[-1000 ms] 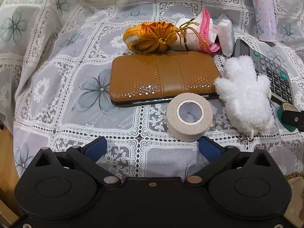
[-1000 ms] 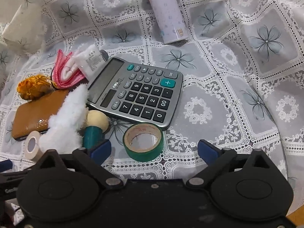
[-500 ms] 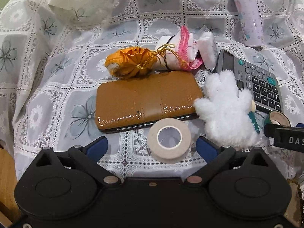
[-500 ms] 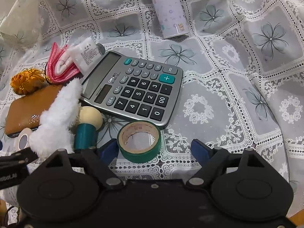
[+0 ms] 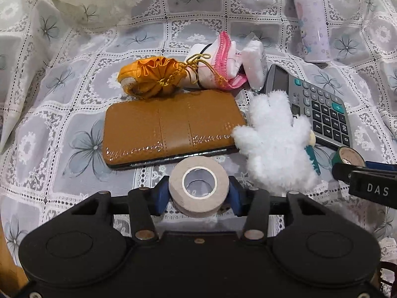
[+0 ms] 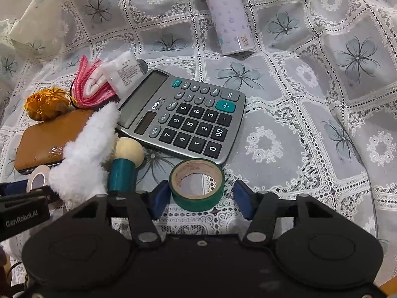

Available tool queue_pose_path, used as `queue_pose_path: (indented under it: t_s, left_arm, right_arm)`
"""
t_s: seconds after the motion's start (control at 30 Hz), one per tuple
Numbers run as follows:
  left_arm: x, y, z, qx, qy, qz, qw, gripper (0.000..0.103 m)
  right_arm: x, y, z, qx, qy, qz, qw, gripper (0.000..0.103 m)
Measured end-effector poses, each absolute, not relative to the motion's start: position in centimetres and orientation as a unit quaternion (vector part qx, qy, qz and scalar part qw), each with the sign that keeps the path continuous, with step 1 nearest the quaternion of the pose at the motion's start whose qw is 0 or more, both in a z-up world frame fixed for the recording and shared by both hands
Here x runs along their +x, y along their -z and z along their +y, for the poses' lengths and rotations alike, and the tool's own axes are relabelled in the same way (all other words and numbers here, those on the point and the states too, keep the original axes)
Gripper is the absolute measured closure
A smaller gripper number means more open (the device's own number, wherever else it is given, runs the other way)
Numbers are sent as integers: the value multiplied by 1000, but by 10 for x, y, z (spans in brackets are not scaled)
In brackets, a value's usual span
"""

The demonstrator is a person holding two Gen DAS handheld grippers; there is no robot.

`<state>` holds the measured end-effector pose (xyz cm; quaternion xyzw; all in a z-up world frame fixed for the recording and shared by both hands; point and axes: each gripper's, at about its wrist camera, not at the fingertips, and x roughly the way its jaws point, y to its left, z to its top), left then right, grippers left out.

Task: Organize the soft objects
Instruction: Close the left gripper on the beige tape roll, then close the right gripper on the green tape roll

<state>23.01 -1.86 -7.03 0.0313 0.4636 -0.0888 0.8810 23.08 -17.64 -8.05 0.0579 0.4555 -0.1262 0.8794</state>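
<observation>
Beige tape roll (image 5: 198,186) pinched in our left gripper (image 5: 197,195); right gripper (image 6: 199,198) spread around green tape (image 6: 196,185).
We lift straight, clearing the wallet (image 5: 171,129) just beyond.

A white lace cloth (image 6: 310,129) with grey flower squares covers the whole counter, rumpled at the far left; a sliver of wooden floor (image 5: 10,270) peeks in bottom left.
</observation>
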Motion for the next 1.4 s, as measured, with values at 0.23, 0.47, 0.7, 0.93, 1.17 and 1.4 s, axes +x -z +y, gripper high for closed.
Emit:
queue_pose_path:
  t_s: [0.23, 0.47, 0.7, 0.93, 1.17, 1.4]
  left_arm:
    - [218, 63, -10, 14, 84, 466, 881, 55]
    - [210, 61, -8, 11, 81, 468, 880, 55]
    - [210, 62, -10, 11, 82, 469, 879, 55]
    - [209, 62, -11, 10, 84, 472, 878, 55]
    - [193, 53, -12, 7, 88, 466, 880, 55]
    - [164, 40, -12, 8, 94, 459, 884, 55]
  right_arm:
    - [222, 77, -177, 57, 125, 455, 880, 56]
    - [222, 79, -184, 59, 144, 448, 881, 32]
    - [237, 80, -179, 42, 137, 444, 884, 32]
    - [235, 85, -181, 44, 135, 452, 881, 56]
    - [217, 73, -185, 62, 136, 448, 881, 55]
    - [176, 50, -184, 81, 123, 434, 889, 55]
